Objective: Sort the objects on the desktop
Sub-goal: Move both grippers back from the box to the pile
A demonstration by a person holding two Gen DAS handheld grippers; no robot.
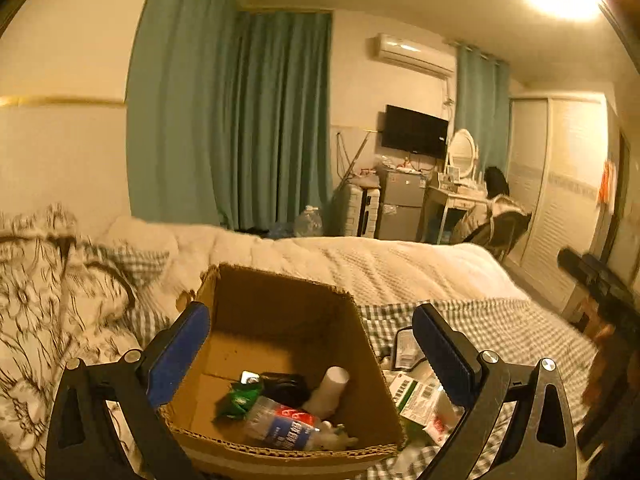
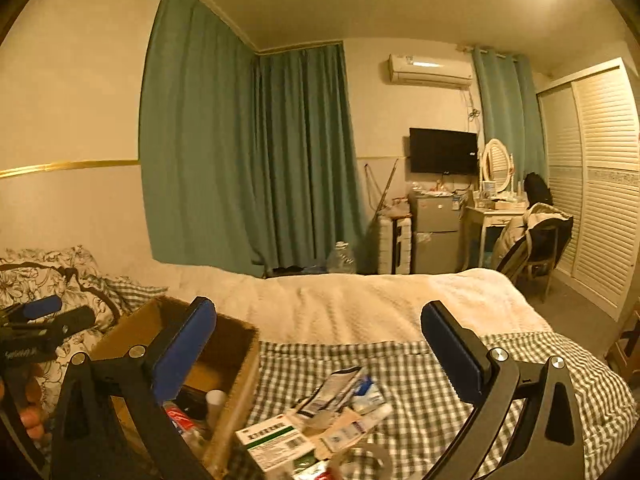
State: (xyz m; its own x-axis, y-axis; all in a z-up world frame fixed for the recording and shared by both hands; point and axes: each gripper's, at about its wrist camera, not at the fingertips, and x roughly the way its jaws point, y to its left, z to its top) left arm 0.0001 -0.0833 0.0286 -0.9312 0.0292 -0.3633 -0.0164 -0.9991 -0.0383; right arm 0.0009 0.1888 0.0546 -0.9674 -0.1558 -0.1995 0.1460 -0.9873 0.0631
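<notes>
An open cardboard box [image 1: 280,308] stands on the bed and holds a plastic bottle [image 1: 280,426], a white tube [image 1: 330,390], a green packet [image 1: 240,398] and a dark object [image 1: 286,388]. My left gripper [image 1: 312,344] is open and empty, held above the box. A pile of loose medicine boxes and tubes [image 2: 320,420] lies on the checked sheet right of the box [image 2: 224,344]; a green-and-white medicine box [image 2: 276,438] is nearest. My right gripper [image 2: 320,340] is open and empty above this pile. The pile also shows in the left wrist view [image 1: 420,396].
The bed has a checked sheet [image 2: 440,380], a cream blanket [image 2: 360,300] and floral pillows [image 1: 40,280] at the left. Teal curtains [image 2: 248,160], a small fridge [image 2: 436,232], a dressing table and chair [image 2: 536,236] stand beyond the bed.
</notes>
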